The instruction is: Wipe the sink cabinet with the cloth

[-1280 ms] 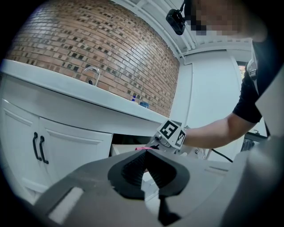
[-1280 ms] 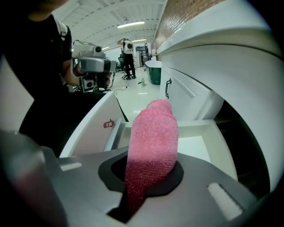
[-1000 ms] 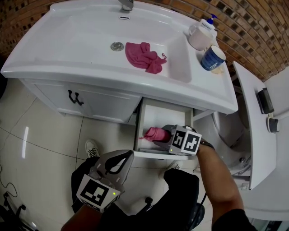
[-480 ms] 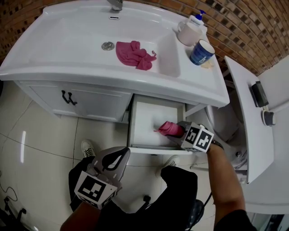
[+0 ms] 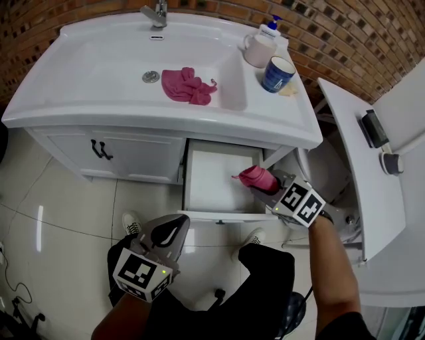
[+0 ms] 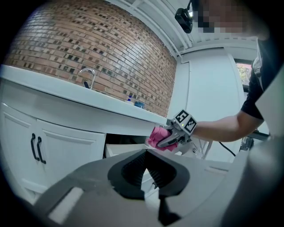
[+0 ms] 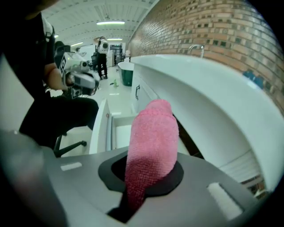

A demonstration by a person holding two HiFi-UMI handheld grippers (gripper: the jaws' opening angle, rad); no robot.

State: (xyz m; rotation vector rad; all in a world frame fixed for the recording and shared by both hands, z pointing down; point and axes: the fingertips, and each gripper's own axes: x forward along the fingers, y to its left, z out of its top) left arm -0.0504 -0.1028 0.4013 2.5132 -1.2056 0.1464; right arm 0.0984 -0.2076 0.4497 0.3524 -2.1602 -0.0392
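Jaws of the right gripper (image 5: 267, 186) clamp a rolled pink terry cloth (image 5: 255, 177) over the open white drawer (image 5: 212, 179); the left gripper (image 5: 178, 224) sits closed, empty.

White sink (image 5: 80, 93) with tap (image 5: 158, 12) at rear; pink rag (image 5: 189, 86) lay in basin beside drain (image 5: 151, 77). Soap bottle (image 5: 260, 45) and blue cup (image 5: 277, 74) stood at right rim. Drawer (image 5: 212, 182) below stood open; right gripper (image 5: 265, 188) held rolled pink cloth (image 5: 254, 176) over its right edge. Left gripper (image 5: 178, 229) hovered over floor (image 5: 60, 206), well apart.

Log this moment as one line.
right gripper shut on rolled pink cloth | at open white drawer | left gripper shut, empty
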